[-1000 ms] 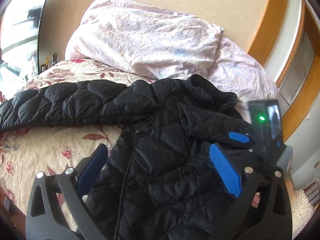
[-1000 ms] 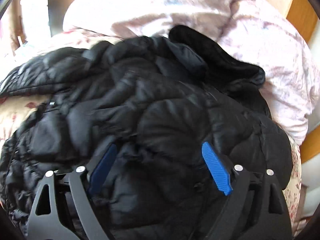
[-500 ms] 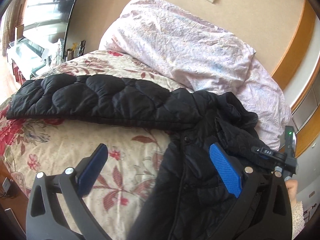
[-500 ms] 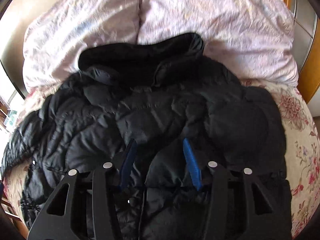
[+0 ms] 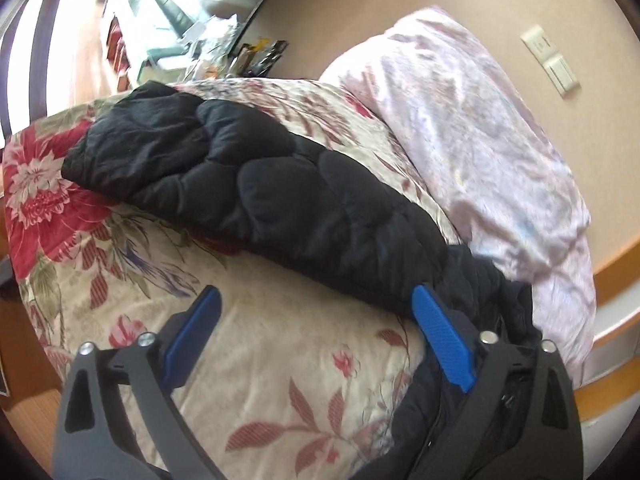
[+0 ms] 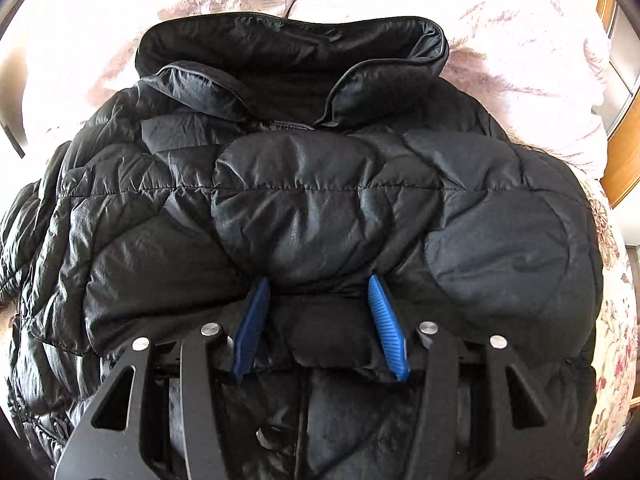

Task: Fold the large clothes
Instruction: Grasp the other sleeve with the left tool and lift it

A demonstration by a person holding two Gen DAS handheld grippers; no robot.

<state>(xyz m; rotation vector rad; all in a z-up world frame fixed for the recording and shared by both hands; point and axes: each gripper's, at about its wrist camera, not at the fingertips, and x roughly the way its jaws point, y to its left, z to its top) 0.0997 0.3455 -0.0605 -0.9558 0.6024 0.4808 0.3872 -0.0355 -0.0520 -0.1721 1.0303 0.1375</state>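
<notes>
A black quilted puffer jacket lies front up on the bed, collar toward the pillows. One sleeve is folded across its chest. My right gripper is half closed, its blue pads pressing on the cuff end of that folded sleeve. In the left wrist view the other sleeve stretches out flat to the left over the floral bedspread. My left gripper is open and empty, low over the bedspread just in front of that sleeve, near the armpit.
Pale pink pillows lie at the bed's head against a beige wall with a socket plate. The pillows also show behind the collar. A cluttered side table stands beyond the bed's left edge. A wooden frame is at the right.
The left gripper has swung left, off the jacket body toward the outstretched sleeve. The right gripper has moved in lower over the folded sleeve and its jaws have narrowed onto the cuff.
</notes>
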